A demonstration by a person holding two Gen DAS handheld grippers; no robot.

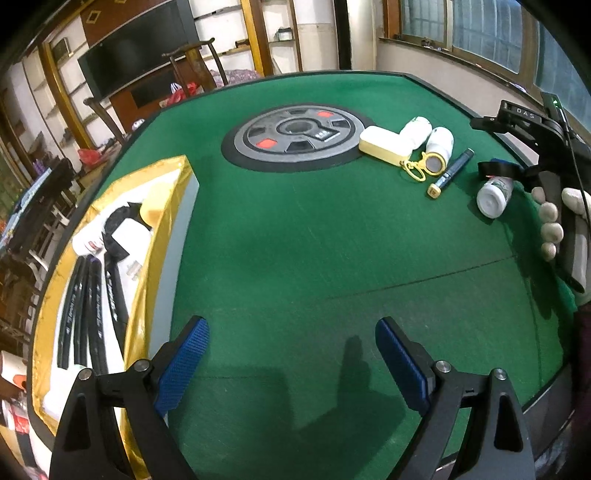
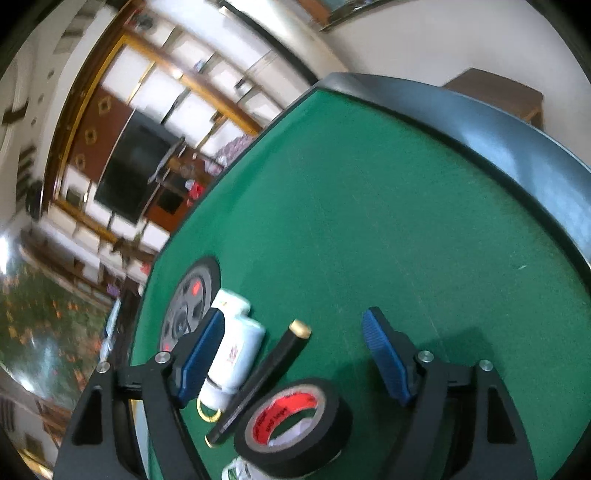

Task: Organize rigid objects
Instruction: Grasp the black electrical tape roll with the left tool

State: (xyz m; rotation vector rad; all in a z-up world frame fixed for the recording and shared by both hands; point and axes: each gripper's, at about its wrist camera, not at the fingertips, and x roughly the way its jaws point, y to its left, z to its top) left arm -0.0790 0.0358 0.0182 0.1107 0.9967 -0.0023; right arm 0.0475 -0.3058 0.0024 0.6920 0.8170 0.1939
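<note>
Though blurred, right hand-held gripper (image 2: 293, 354) gapes over tape roll (image 2: 293, 424); bottle (image 2: 242, 470) cut off; left hand-held gripper (image 1: 291, 354) open.

Home living room: television (image 1: 136, 48), shelves (image 1: 229, 22).

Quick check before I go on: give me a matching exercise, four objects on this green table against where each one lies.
1. black tape roll with red core
2. cream rectangular plastic case
3. slim dark pen with gold cap
4. long black sticks

A. in the gold-lined box
B. next to the grey round disc
C. against the lone white bottle
D. just right, in the left wrist view, of the white bottle with the yellow clasp

Pairs: 1-C, 2-B, 3-D, 4-A.
</note>
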